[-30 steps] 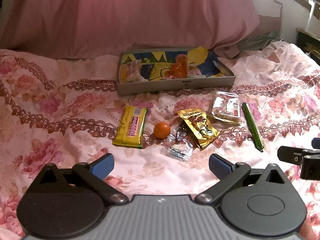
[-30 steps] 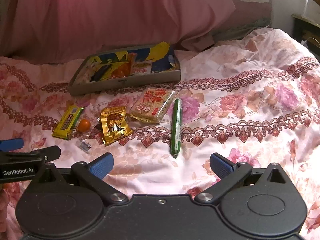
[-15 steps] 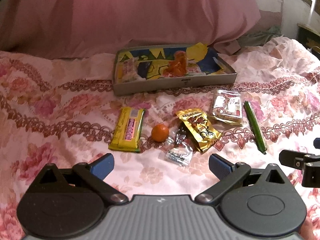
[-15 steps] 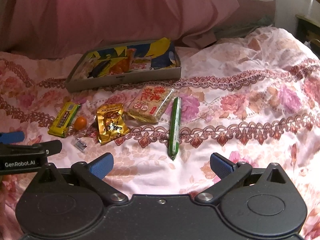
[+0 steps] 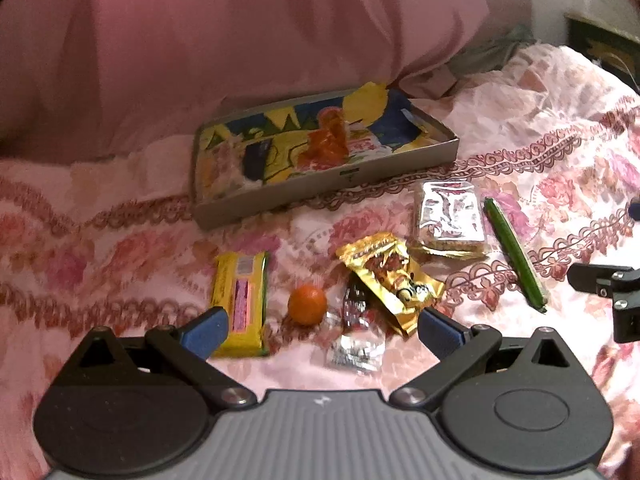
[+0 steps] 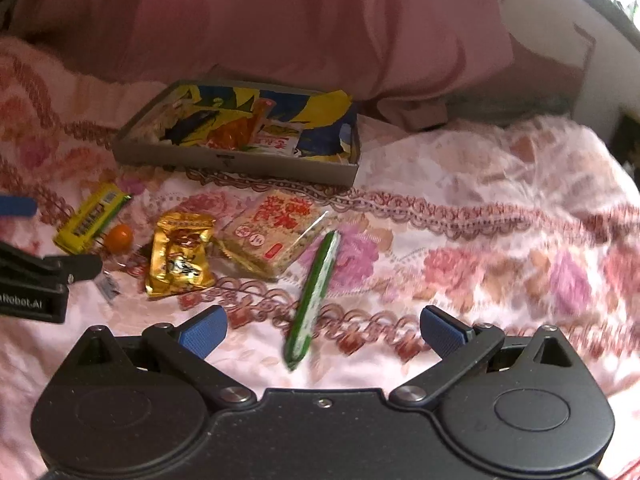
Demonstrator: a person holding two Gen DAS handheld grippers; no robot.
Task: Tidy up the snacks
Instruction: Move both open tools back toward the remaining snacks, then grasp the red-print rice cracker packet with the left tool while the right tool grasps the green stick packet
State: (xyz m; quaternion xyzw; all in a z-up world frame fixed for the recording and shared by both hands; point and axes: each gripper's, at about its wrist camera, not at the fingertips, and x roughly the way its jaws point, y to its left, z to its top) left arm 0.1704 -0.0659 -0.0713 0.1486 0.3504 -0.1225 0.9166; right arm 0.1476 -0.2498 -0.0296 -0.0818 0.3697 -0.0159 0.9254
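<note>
Since the earlier frame, both your claws have advanced toward the snacks. Left claw (image 5: 320, 326) wide, orange (image 5: 307, 304) just ahead; right claw (image 6: 322, 330) wide, green stick (image 6: 316, 294) between its fingers. Approach step; next, close and carry to the box (image 6: 240, 166).

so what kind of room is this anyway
Most likely a bedroom: the snacks and the shallow grey cardboard box lie on a pink floral bedspread, with a big pink pillow or duvet heaped behind.
</note>
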